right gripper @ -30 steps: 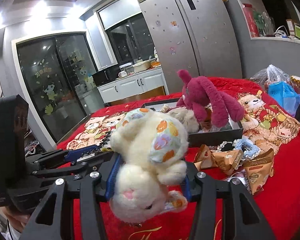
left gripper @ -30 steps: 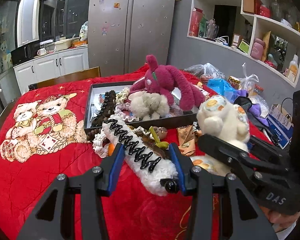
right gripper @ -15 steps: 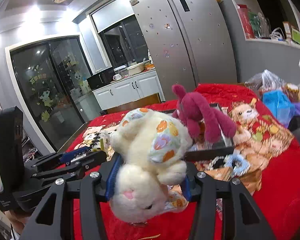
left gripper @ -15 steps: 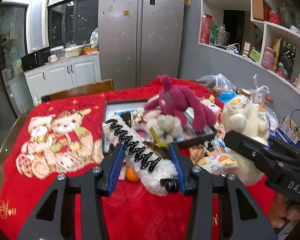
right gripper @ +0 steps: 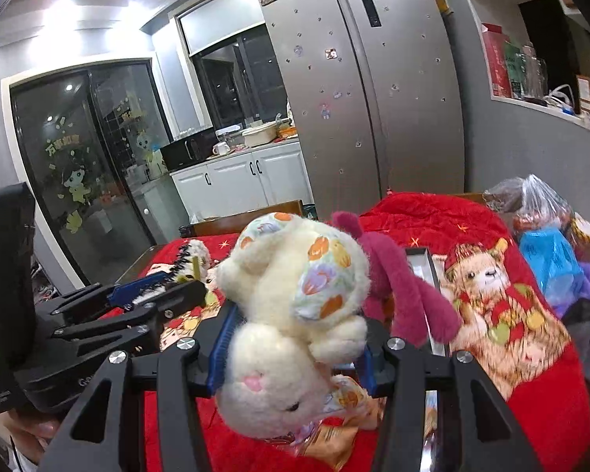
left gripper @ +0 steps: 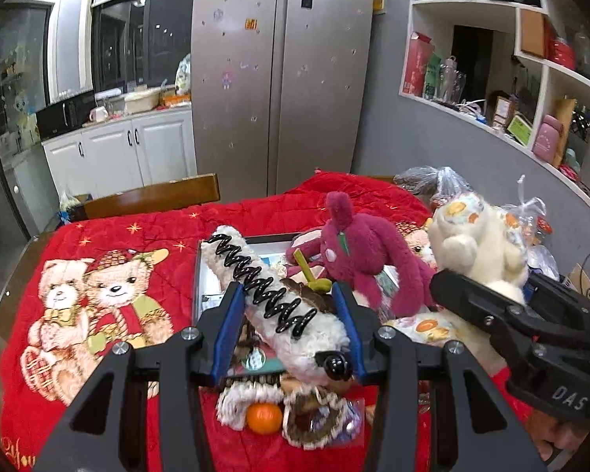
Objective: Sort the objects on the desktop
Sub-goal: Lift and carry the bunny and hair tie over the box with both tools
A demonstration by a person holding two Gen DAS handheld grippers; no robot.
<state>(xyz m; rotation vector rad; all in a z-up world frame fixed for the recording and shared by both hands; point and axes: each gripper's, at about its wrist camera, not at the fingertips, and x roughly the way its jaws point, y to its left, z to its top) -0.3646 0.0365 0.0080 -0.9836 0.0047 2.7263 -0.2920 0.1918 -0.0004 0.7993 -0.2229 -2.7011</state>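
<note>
My left gripper is shut on a long white plush toy with a black zigzag stripe, held above the dark tray. My right gripper is shut on a cream plush rabbit with floral ears, held upside down above the red cloth; the rabbit also shows in the left wrist view. A magenta plush rabbit sits in the tray. It also shows in the right wrist view.
A red bear-print cloth covers the table. An orange, frilly scrunchies and snack packets lie at the near edge. Plastic bags crowd the right side. A wooden chair stands behind.
Both grippers have lifted and pulled back with their plush toys, so the tray and table look farther below. Their grips are unchanged.
</note>
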